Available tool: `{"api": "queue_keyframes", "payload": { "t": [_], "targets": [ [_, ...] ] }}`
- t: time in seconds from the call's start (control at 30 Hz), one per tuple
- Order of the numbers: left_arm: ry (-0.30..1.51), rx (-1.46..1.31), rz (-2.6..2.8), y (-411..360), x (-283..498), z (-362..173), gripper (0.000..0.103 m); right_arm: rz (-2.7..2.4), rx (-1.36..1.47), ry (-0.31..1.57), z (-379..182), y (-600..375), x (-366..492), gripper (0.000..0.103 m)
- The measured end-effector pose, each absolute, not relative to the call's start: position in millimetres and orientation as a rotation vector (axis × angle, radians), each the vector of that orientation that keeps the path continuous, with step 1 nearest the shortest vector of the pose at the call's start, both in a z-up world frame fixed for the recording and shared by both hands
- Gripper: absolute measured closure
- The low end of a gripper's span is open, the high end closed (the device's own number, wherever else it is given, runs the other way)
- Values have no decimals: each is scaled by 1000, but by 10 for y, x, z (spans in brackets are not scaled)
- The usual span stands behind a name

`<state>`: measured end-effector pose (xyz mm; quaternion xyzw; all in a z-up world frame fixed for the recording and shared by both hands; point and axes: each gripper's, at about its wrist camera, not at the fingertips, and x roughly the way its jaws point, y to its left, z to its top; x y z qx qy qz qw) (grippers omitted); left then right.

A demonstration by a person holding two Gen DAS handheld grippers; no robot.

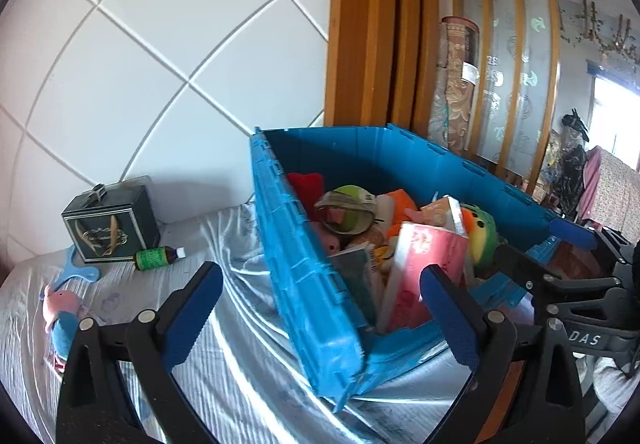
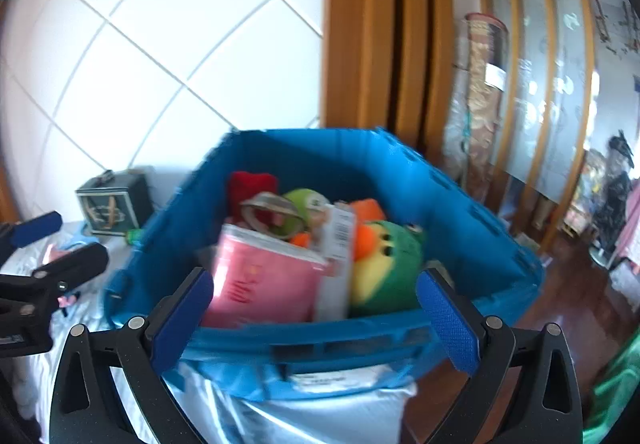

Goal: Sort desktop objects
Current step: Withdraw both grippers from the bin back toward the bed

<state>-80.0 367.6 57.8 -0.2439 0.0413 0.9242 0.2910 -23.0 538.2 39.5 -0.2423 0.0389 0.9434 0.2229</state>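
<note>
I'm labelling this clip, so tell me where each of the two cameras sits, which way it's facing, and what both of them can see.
Left wrist view: sits on the left gripper, facing forward and slightly down at the blue crate's left wall; its own open fingers frame the shot, and the right gripper shows at the right edge.
Right wrist view: sits on the right gripper, looking over the crate's near rim; its own open fingers show, with the left gripper at the left.
Shared: the crate, pink book, green plush, dark gift box.

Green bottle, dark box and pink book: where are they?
green bottle (image 1: 154, 258): left wrist view, its label.
dark box (image 1: 112, 232): left wrist view, its front face.
pink book (image 2: 264, 280): right wrist view, its cover.
</note>
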Motion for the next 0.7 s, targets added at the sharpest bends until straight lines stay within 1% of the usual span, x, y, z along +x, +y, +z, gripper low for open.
{"api": "queue_keyframes", "payload": {
  "t": [0.3,0.7],
  "targets": [
    [-10,-764,2657,2526,-1180,360,3,2812,-660,47,438,4498,-772,0],
    [-120,-970,2832,879,-1604,-93,3,2991,-878,15,110,3157,-1762,0]
  ]
}}
